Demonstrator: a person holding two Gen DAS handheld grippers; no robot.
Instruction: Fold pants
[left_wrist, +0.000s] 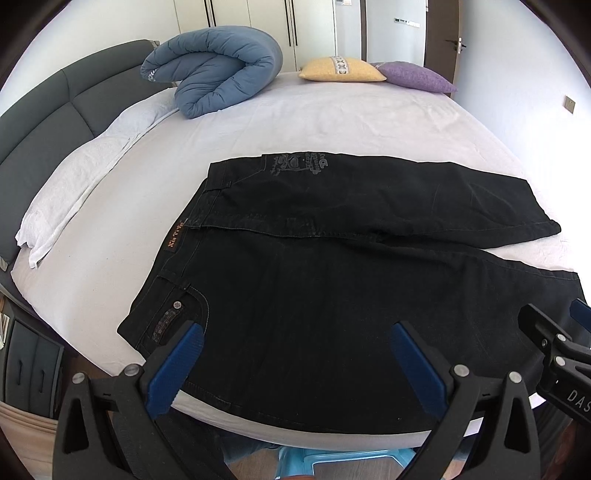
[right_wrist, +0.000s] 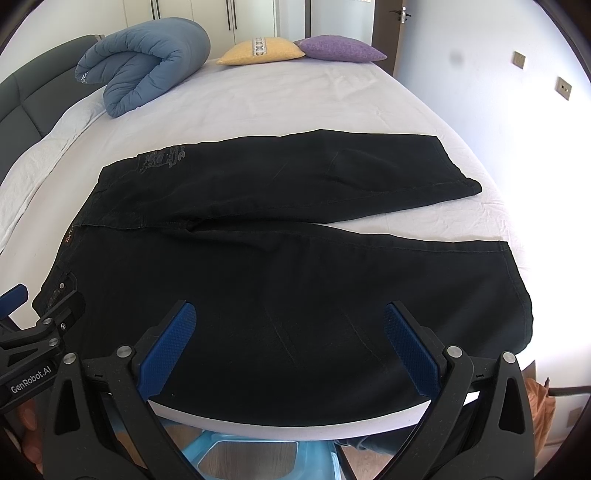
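Bed (left_wrist: 332, 122), white sheet: black pants (left_wrist: 332, 288) spread flat along its near edge, legs apart, waist to the left; quilt (left_wrist: 214, 70) and two pillows (left_wrist: 341, 69) well beyond the pants; no containers in view. Left gripper (left_wrist: 295, 354) and right gripper (right_wrist: 290, 332) hover over the near leg, jaws wide, holding nothing. Step judged: start of first fold, unbegun; next calls for pinching the near leg's edge at waist and hem and carrying it over the far leg.

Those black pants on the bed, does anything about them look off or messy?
Nothing damaged. The black pants lie flat on the bed, but the legs splay apart in a V, and the near edge hangs slightly past the mattress edge.
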